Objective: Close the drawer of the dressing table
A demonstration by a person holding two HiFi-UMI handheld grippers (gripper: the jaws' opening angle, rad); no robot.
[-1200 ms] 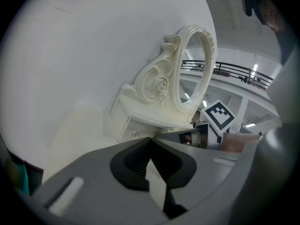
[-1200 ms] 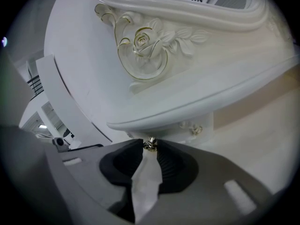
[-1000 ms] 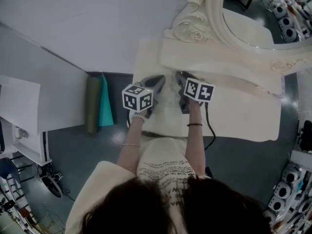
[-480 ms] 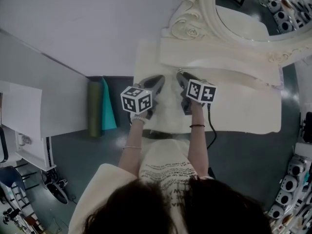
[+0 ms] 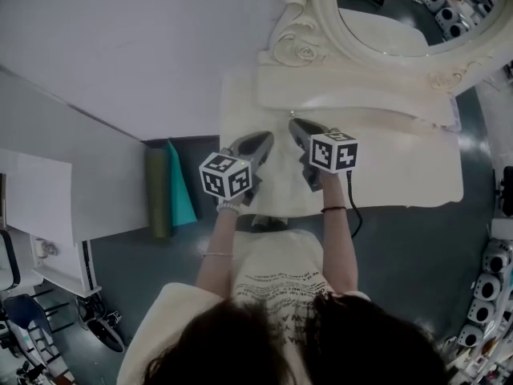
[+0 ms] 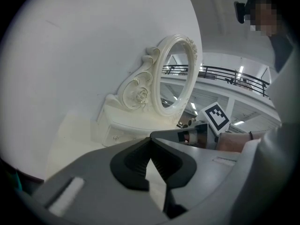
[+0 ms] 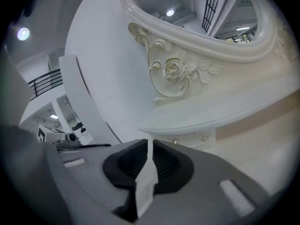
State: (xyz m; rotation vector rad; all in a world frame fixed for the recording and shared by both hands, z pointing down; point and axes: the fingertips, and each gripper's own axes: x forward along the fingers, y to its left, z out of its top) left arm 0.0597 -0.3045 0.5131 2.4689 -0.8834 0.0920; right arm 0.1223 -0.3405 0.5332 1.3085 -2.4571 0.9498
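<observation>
Now: my right gripper (image 7: 149, 145) jaws are just closing to an empty slit; left gripper (image 6: 150, 140) jaws together; no drawer juts from the dressing table (image 5: 401, 171), so task likely done.

The mirror (image 5: 401, 18) (carved frame) runs off the head view's top edge; the worktop (image 5: 401, 167) hides the table's front below it.

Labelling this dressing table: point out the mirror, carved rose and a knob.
mirror (image 5: 409, 14), head view, on the glass
carved rose (image 7: 172, 69), right gripper view, its centre
knob (image 7: 205, 138), right gripper view, its face
</observation>
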